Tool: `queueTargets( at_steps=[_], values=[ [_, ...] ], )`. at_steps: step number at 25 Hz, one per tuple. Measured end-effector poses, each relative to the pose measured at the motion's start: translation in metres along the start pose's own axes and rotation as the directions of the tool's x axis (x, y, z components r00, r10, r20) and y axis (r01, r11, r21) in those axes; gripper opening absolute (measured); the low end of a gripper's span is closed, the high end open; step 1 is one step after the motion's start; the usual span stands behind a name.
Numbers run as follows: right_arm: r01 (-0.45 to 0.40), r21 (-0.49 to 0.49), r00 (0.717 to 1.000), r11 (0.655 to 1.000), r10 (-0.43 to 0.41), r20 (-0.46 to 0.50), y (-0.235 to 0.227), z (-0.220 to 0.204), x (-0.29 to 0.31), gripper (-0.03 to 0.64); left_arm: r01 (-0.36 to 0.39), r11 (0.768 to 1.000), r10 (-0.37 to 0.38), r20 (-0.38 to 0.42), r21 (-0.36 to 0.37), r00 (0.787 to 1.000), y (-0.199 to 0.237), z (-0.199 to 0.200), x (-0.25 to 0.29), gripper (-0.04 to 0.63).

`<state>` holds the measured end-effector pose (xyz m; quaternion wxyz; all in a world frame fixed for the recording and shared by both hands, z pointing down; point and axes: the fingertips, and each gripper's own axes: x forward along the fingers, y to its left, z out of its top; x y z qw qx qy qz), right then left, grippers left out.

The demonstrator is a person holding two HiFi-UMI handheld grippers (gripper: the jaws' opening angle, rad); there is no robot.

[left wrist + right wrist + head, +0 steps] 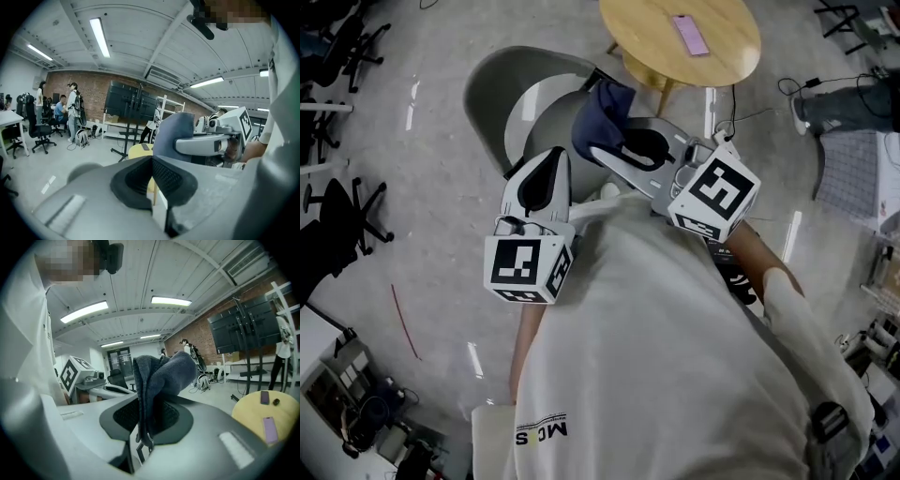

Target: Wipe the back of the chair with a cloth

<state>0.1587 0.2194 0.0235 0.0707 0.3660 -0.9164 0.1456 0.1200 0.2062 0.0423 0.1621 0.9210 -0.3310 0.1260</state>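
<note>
dark blue cloth (161,373) is clamped between the closed jaws of the right gripper (147,416). its folded bulk stands up past the fingertips, and a thin edge hangs down between the pads. in the head view the cloth is held over the grey chair (492,89), on the side nearer the table; whether it touches the chair cannot be told. the left gripper (152,161) is seen with its jaws pressed together and nothing between them. in the head view it is held at the near edge of the chair, just beside the right gripper. beyond the chair a round wooden table (712,56) is seen, with a pink phone (691,35) lying on it. only the right gripper view shows a second, dark phone (265,397) on that table. only the left gripper view shows people (72,112) by a brick wall (93,91), well apart from the chair.
</note>
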Motion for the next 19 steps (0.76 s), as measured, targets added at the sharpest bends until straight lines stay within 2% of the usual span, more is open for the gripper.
queueTargets(
  at_steps=[5,13,19],
  values=[
    [0.041,0.057,0.999,0.998,-0.043,0.032,-0.008,0.003,-0.012,0.077,0.022,1.0,-0.022,-0.011,-0.006,1.0,-0.011,-0.004,0.004,0.001],
    [0.111,0.082,0.994,0.99,-0.112,0.006,-0.009,-0.01,-0.023,0.077,0.046,0.999,-0.046,-0.038,-0.015,0.998,-0.026,-0.017,0.008,0.002],
    [0.104,0.101,0.994,0.989,-0.106,0.007,0.005,-0.015,-0.027,0.077,0.049,0.999,-0.05,-0.059,-0.025,0.997,-0.033,-0.022,0.004,0.002]
  ],
)
